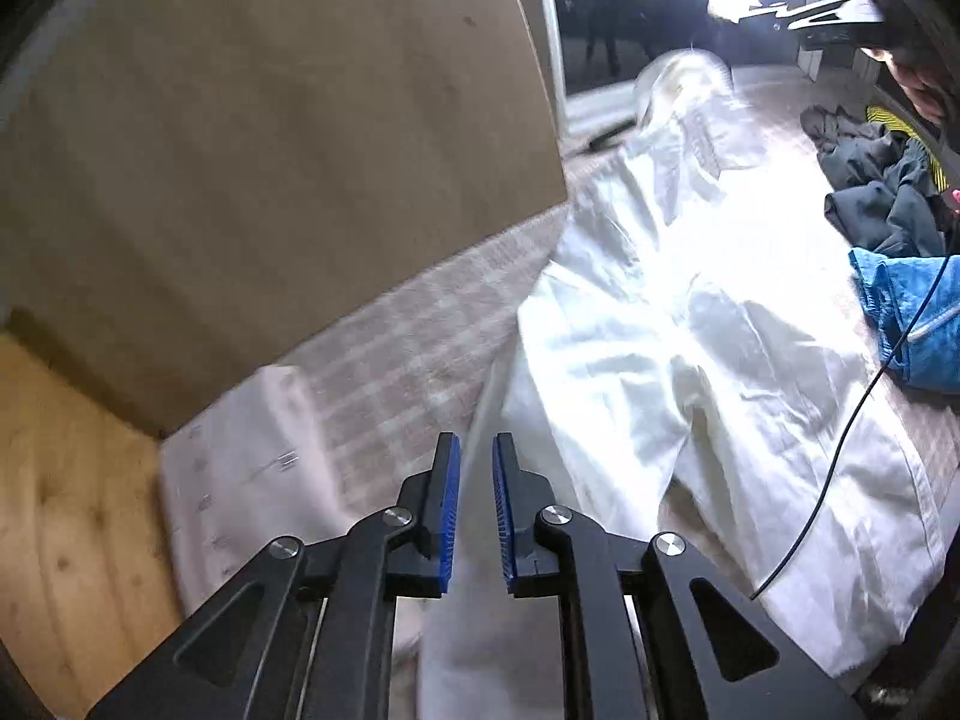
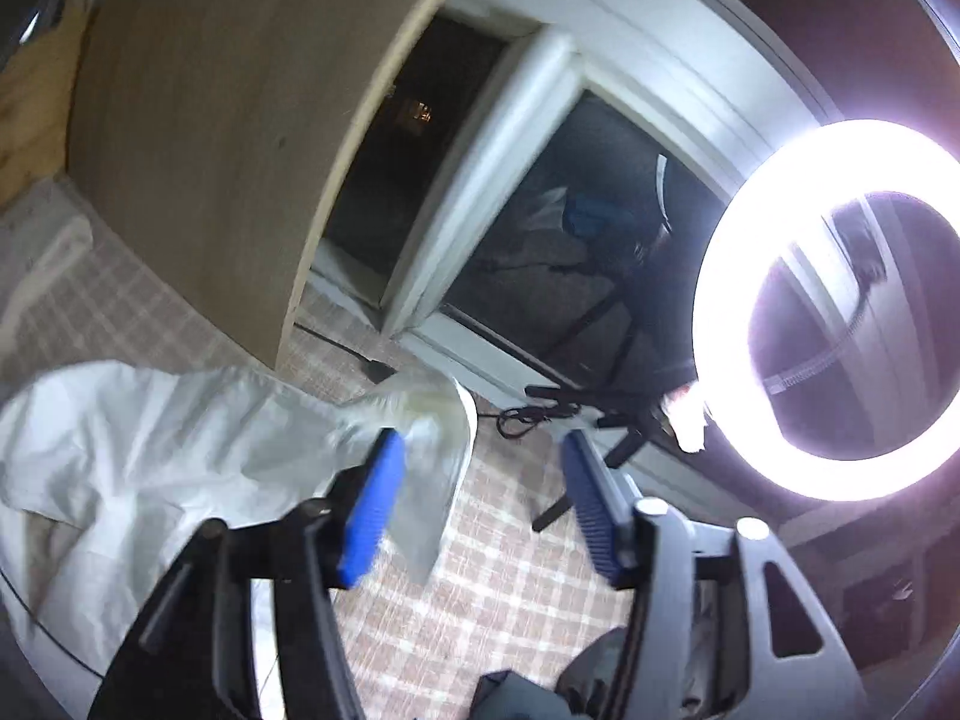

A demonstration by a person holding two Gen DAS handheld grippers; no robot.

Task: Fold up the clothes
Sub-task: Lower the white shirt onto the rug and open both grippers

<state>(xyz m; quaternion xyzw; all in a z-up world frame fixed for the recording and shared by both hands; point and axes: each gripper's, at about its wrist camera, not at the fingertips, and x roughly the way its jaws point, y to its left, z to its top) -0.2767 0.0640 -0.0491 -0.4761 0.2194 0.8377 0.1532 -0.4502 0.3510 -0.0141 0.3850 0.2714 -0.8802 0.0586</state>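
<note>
Left tongs (image 1: 476,468) narrowly parted, white garment (image 1: 690,330) overexposed, edges blurred

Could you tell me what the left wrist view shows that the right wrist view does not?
Only the left wrist view shows the blue garment, the thin black cable and the left gripper, its jaws nearly closed on nothing. Only the right wrist view shows the ring light, the window and the open right gripper. Both show the white garment, the checked cover and the brown panel.
</note>
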